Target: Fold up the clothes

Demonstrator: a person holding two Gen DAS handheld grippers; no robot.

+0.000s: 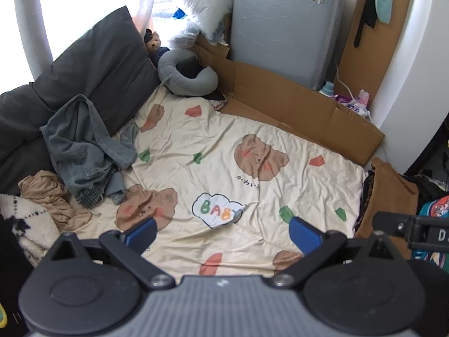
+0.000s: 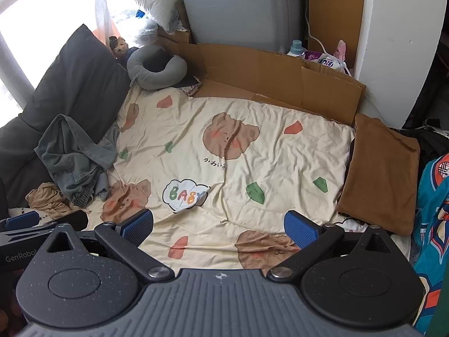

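A crumpled grey-green denim garment (image 1: 84, 148) (image 2: 73, 157) lies in a heap at the left of the cream bear-print blanket (image 1: 224, 154) (image 2: 224, 151). Below it sits a crumpled tan garment (image 1: 53, 199) (image 2: 47, 199). A folded brown garment (image 2: 381, 174) (image 1: 390, 196) rests at the blanket's right edge. My left gripper (image 1: 223, 233) hovers open over the near part of the blanket with nothing between its fingers. My right gripper (image 2: 219, 226) is likewise open and empty above the blanket's near edge. The left gripper's tip (image 2: 25, 219) shows at the left of the right wrist view.
Dark grey pillows (image 1: 92, 67) line the left side. A grey neck pillow (image 1: 185, 75) and a small plush toy (image 1: 153, 42) sit at the back. Flattened cardboard (image 1: 294, 106) borders the far side before a grey appliance (image 1: 286, 28). A teal patterned cloth (image 2: 432, 224) lies at the right.
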